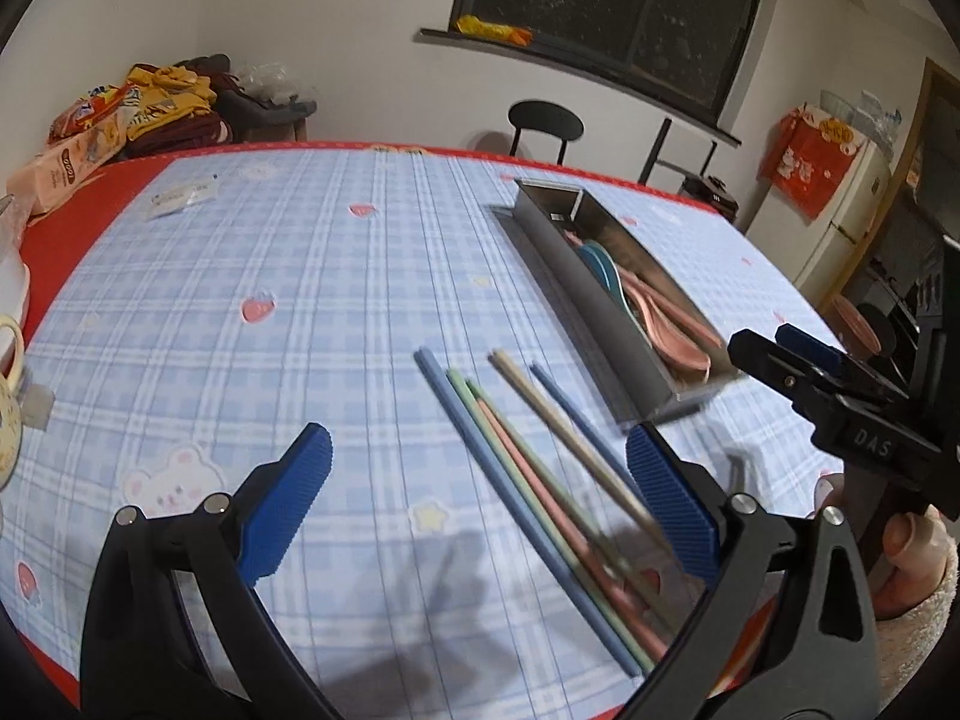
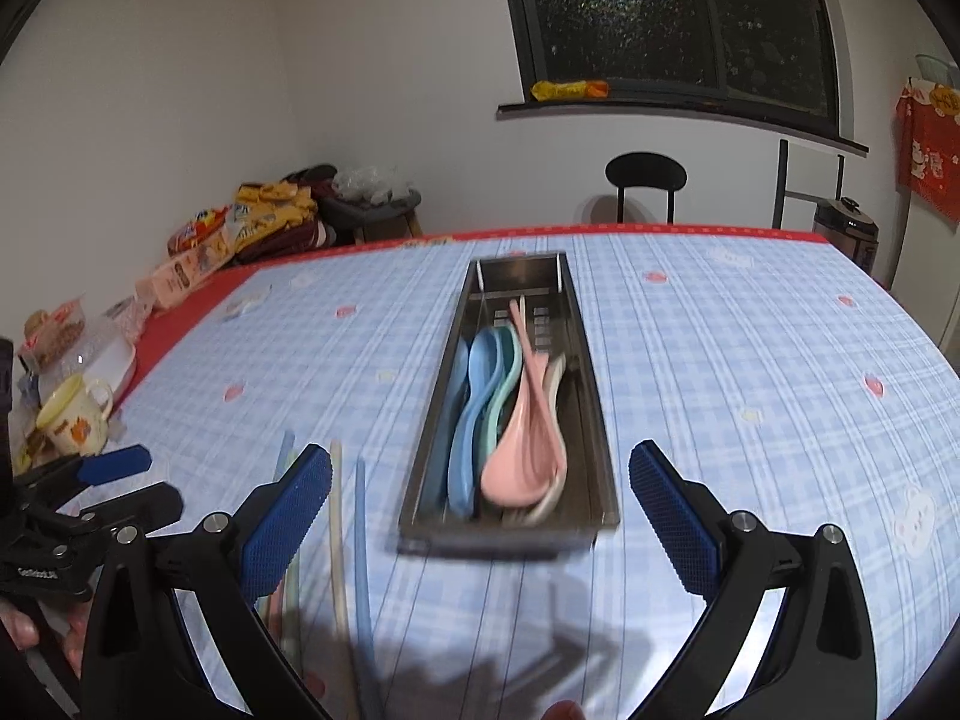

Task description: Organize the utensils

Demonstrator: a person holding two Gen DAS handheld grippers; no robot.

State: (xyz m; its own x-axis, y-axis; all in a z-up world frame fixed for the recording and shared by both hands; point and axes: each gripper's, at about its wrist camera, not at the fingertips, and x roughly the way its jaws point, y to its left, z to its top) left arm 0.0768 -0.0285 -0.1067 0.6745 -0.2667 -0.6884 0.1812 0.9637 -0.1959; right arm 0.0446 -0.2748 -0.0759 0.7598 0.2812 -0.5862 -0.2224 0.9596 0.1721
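Both blue-padded grippers are spread wide and empty: the left gripper (image 1: 480,504) over the loose pastel chopsticks (image 1: 528,480), the right gripper (image 2: 480,516) facing the long steel tray (image 2: 594,396) of pastel spoons (image 2: 510,414) mid-table on the blue checked cloth (image 1: 270,252), bare toward its far red edge.

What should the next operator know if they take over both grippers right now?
Left gripper: jaws open, holding nothing, over the loose chopsticks.
Right gripper: jaws open, empty, lined up with the near end of the metal tray.
Things: the spoons, blue, green, pink and white, lie inside the tray. The chopsticks lie on the checked tablecloth, left of the tray.
Done: spoons are in.
Left: likely pick up the chopsticks and lay them in the tray beside the spoons.
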